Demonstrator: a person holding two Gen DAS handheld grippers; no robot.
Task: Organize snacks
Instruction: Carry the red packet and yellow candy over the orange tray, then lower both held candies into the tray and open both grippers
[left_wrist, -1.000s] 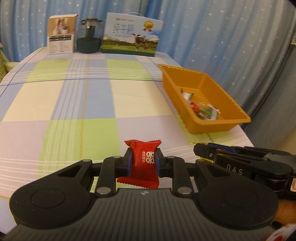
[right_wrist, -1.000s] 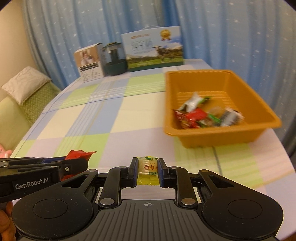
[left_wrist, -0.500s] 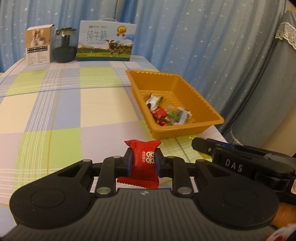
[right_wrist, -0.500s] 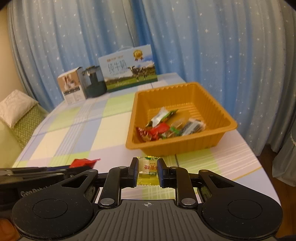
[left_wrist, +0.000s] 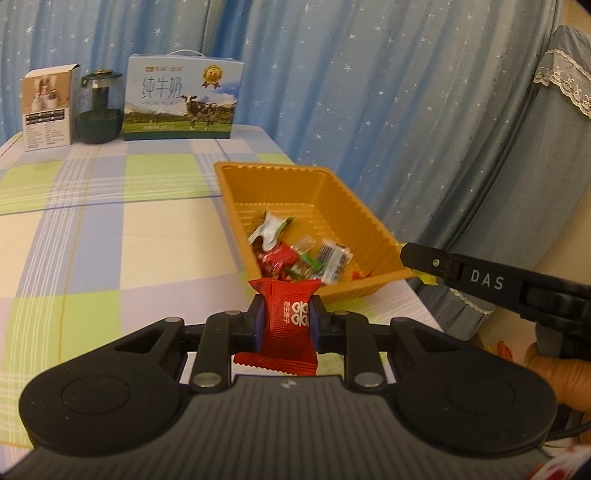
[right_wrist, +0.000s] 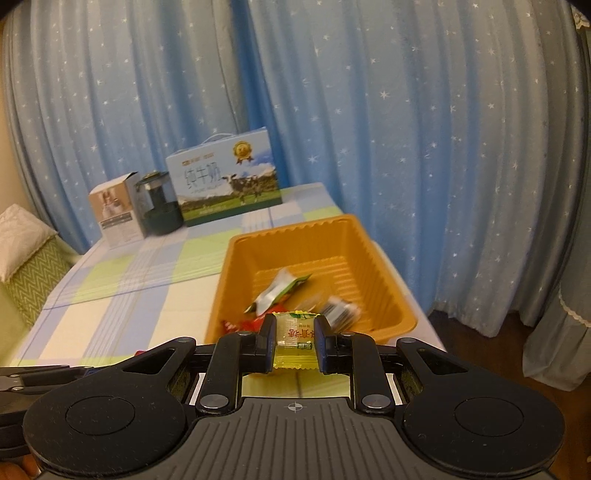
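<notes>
Pinching light, crinkly wrappers mid-body: my left gripper (left_wrist: 285, 320) clamps a red candy (left_wrist: 286, 320), my right gripper (right_wrist: 294, 339) a yellow candy (right_wrist: 294, 338).

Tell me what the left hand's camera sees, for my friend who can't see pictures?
The left gripper pinches a red snack packet above a checked tablecloth. Just ahead sits an orange tray with several wrapped snacks inside. The right gripper reaches in from the right, by the tray's near corner.
</notes>
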